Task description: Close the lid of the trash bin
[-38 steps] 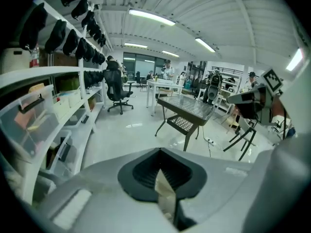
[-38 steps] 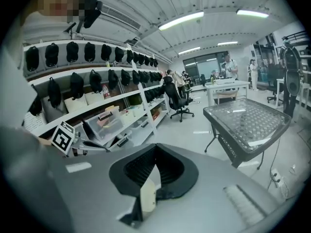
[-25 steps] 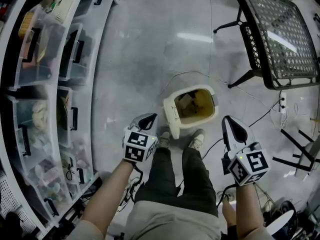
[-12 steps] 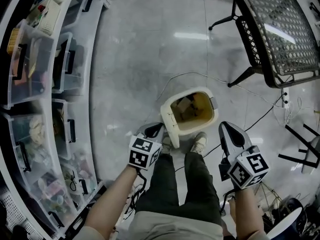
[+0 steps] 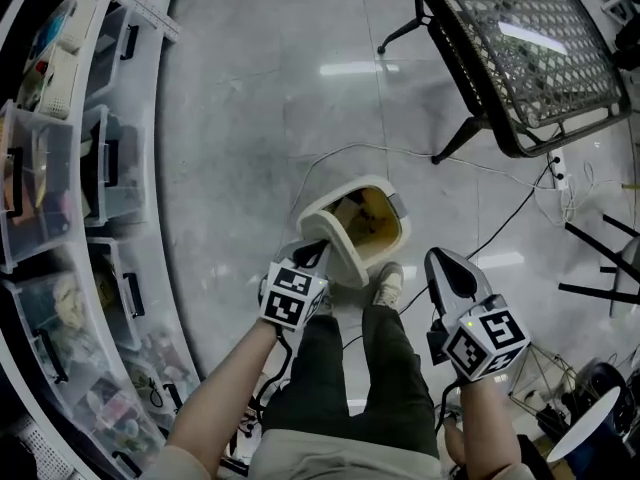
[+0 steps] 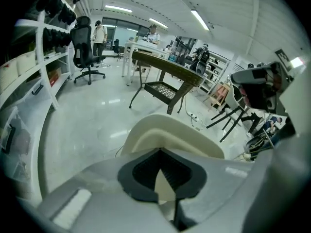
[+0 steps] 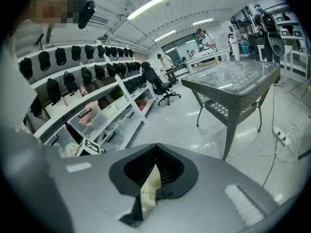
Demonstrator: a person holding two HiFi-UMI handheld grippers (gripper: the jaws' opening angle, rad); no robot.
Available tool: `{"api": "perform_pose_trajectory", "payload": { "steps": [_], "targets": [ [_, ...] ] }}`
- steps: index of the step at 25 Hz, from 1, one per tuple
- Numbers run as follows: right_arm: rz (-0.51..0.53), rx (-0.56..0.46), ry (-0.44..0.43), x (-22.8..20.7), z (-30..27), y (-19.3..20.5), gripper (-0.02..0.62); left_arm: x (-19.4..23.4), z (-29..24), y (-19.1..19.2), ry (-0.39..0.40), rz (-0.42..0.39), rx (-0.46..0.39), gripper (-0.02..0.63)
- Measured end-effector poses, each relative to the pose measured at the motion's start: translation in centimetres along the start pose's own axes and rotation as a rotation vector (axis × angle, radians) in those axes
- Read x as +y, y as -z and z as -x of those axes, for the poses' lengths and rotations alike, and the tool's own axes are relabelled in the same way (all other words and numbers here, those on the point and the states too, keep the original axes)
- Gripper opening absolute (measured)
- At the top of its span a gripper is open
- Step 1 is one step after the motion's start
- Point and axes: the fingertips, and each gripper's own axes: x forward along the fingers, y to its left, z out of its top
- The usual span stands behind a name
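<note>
A cream trash bin (image 5: 378,230) stands on the floor just ahead of the person's shoes, with rubbish showing inside. Its lid (image 5: 333,238) is raised on the bin's left side and leans partly over the opening. My left gripper (image 5: 312,254) is shut, its tip at the lid's outer face; touching or just short, I cannot tell. In the left gripper view the lid (image 6: 170,132) curves close beyond the left gripper (image 6: 160,150). My right gripper (image 5: 447,271) is shut and holds nothing, to the right of the bin and apart from it. The right gripper (image 7: 156,147) points over open floor.
Shelves with clear plastic boxes (image 5: 60,158) curve along the left. A dark wicker table (image 5: 520,48) with a glass top stands at the upper right. Cables (image 5: 500,230) and a power strip (image 5: 558,166) lie on the floor right of the bin.
My left gripper has moved forward and right, up against the lid's back. The lid now covers more of the bin's opening. The right gripper has kept its place beside the bin.
</note>
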Motion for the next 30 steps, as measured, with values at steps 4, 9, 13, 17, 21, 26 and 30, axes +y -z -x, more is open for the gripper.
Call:
{"api": "perform_pose_trajectory", "payload": {
  "steps": [4, 9, 13, 17, 21, 26, 30],
  "targets": [
    [-0.115, -0.030, -0.012, -1.9, 0.3, 0.3, 0.003, -0.7, -2.7, -1.1, 0.024, -0.048, 0.017, 0.002],
    [-0.133, -0.037, 0.006, -4.5, 0.0, 1.2, 0.003, -1.1, -6.6, -1.3, 0.032, -0.086, 0.048, 0.002],
    [-0.135, -0.025, 0.011, -6.2, -0.3, 2.3, 0.003, -1.6, -9.4, -1.1, 0.039, -0.094, 0.074, 0.002],
    [-0.139, -0.024, 0.012, -7.7, -1.1, 3.2, 0.003, -1.5, -12.2, -1.2, 0.041, -0.107, 0.082, 0.002],
    [-0.150, -0.027, 0.012, -9.1, -1.8, 4.1, 0.003, -1.2, -14.5, -0.3, 0.028, -0.089, 0.110, 0.002],
    [-0.147, -0.028, 0.010, -10.2, -2.4, 4.5, 0.003, -0.7, -16.6, 0.8, 0.000, -0.088, 0.165, 0.002],
    [-0.151, -0.030, 0.016, -10.8, -2.3, 4.9, 0.003, -0.3, -17.4, 0.9, -0.003, -0.062, 0.182, 0.003]
  ]
}}
